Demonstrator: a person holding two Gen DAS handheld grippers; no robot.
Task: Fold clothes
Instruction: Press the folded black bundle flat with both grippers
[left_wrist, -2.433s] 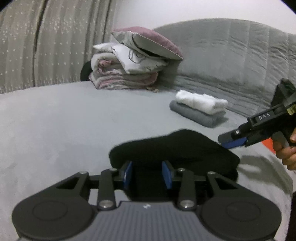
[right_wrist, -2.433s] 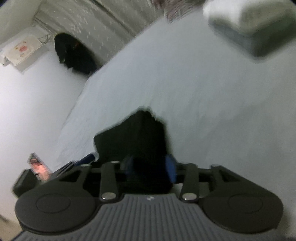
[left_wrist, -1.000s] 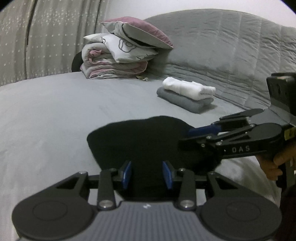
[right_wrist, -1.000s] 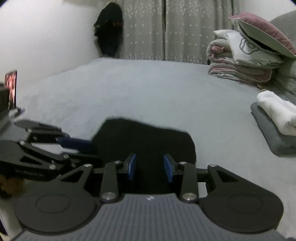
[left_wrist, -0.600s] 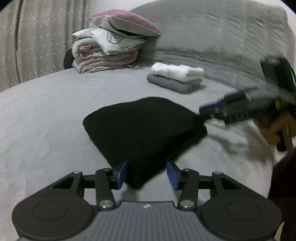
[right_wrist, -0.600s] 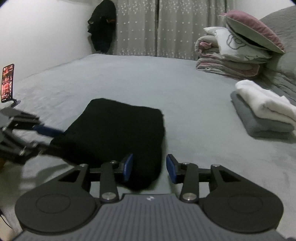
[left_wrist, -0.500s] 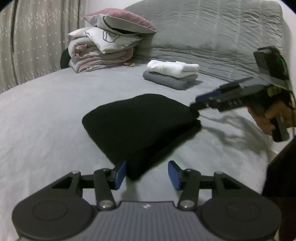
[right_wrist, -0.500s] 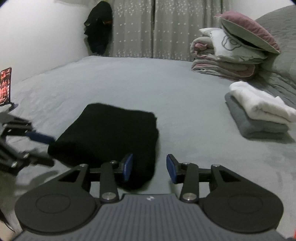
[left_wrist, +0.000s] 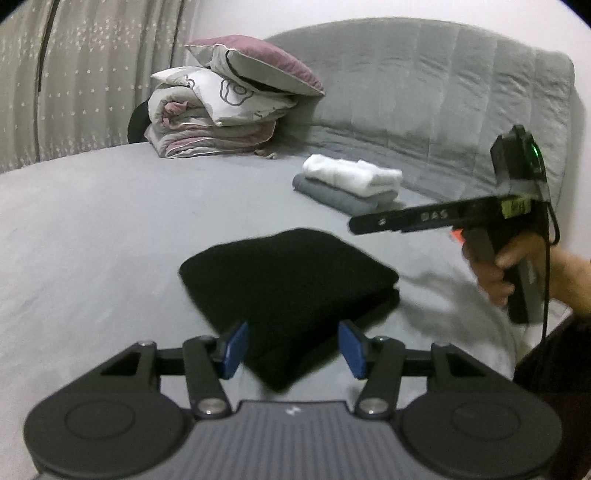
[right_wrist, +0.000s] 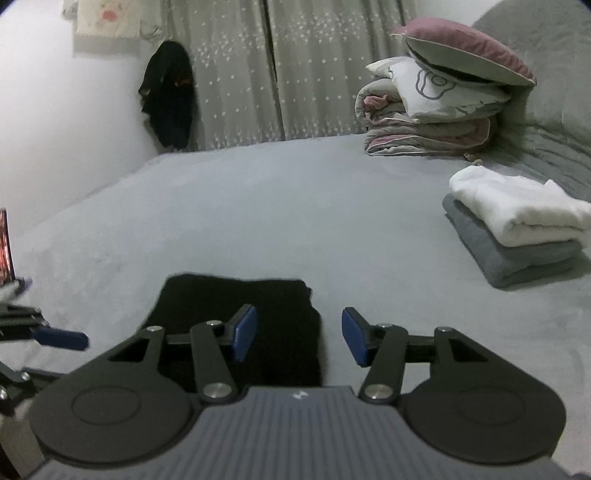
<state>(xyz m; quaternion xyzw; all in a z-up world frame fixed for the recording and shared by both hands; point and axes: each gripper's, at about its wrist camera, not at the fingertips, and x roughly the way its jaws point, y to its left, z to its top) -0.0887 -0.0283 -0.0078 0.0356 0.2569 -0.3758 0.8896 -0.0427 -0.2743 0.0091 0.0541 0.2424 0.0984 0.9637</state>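
Left wrist: folded black garment (left_wrist: 288, 280) on bed (left_wrist: 110, 221), both grippers' jaws released, right's widening.

From the left wrist we look low along the left gripper (left_wrist: 293, 345) across the grey bed (left_wrist: 110, 221) toward its quilted headboard (left_wrist: 424, 103), close over the folded black garment (left_wrist: 288, 291). From the right wrist we face the starred curtains (right_wrist: 258, 74) and the same bed. We share the black garment, the white-and-grey folded stack (left_wrist: 349, 184), the bedding pile (right_wrist: 439, 99); each view catches the other gripper.
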